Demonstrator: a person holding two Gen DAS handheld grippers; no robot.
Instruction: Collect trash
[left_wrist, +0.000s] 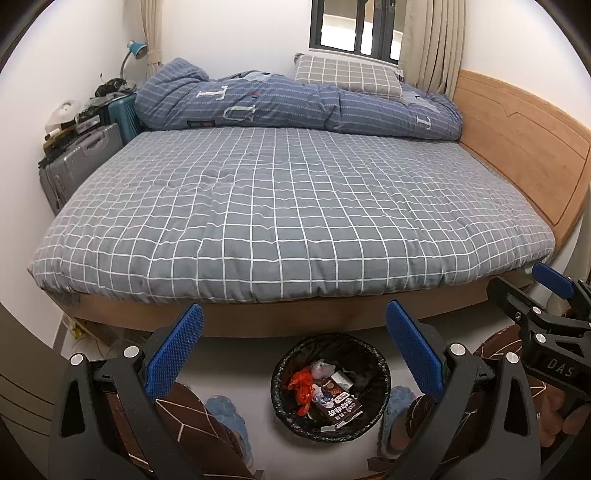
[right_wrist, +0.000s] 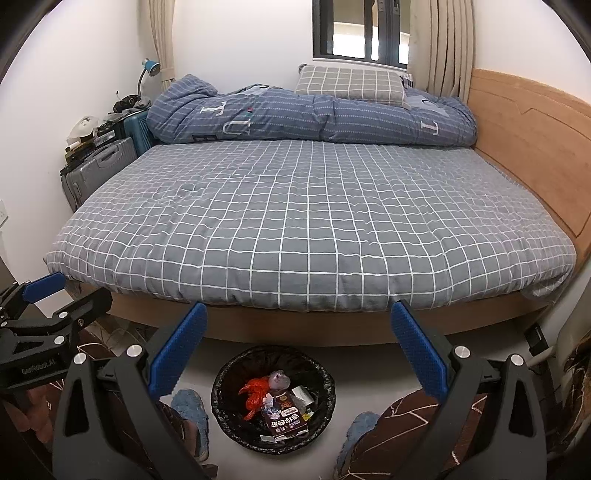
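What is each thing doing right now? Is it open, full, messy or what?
Left gripper: jaws open, holding nothing.
Right gripper: jaws open, holding nothing.
Trash bin: upright on the floor, black liner, partly filled.
Brown carton: lying in the bin.
Red wrapper: crumpled in the bin.
Blue quilt: bunched up along the bed's far side.
Pillow: resting on the quilt.

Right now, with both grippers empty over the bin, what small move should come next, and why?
Probably just draw back and stop. The left gripper and right gripper are open and hold nothing; the round black-lined trash bin already holds the red crumpled wrapper and brown printed carton. The grey checked bedcover shows no loose trash.
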